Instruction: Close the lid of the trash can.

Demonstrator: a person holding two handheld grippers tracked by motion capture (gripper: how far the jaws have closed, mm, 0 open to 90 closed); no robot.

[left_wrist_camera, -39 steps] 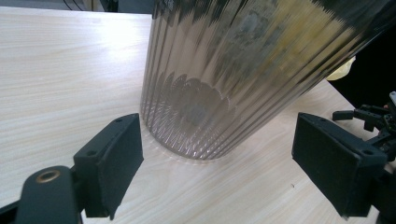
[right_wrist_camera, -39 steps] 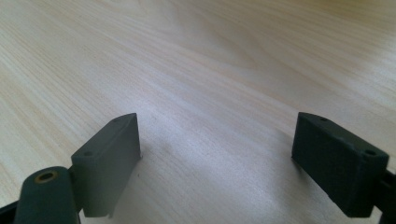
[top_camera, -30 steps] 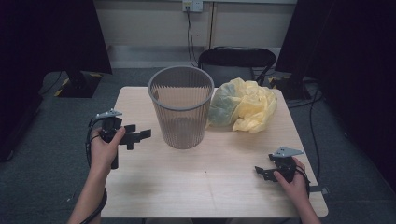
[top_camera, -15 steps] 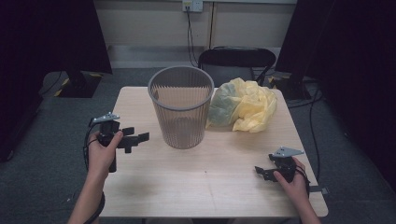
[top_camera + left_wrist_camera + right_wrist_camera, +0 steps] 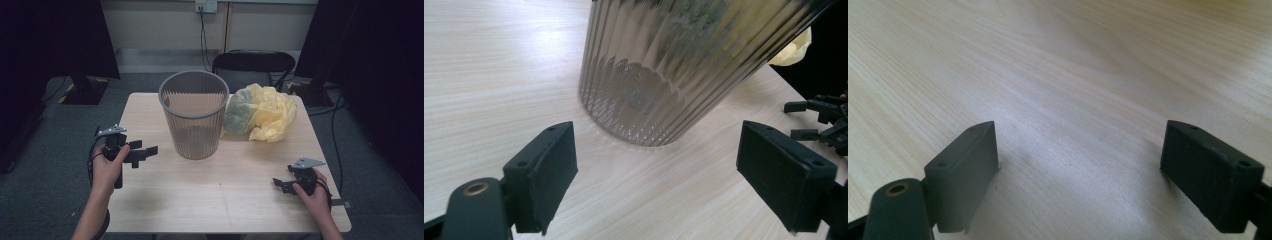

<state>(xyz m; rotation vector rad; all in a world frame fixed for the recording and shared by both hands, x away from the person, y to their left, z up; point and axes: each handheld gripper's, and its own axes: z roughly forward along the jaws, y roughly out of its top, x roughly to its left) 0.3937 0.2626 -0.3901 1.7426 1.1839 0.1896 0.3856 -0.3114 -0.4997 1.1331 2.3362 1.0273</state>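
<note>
Bench [image 5: 235, 200]: bin [image 5: 194, 116] upright at centre back, yellow bag [image 5: 260, 113] touching its right side; left tongs [image 5: 142, 152] wide open, empty, facing bin; right tongs [image 5: 280, 184] wide open, empty.

High view: above, facing fwd/down; left gripper view close on bin [image 5: 684, 65], shared w/ high view.

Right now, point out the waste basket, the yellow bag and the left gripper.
waste basket [image 5: 194, 127], high view, on its ribbed side wall.
yellow bag [image 5: 265, 115], high view, on the crumpled middle.
left gripper [image 5: 145, 150], high view, midway between its open jaws, aimed at the basket.
</note>
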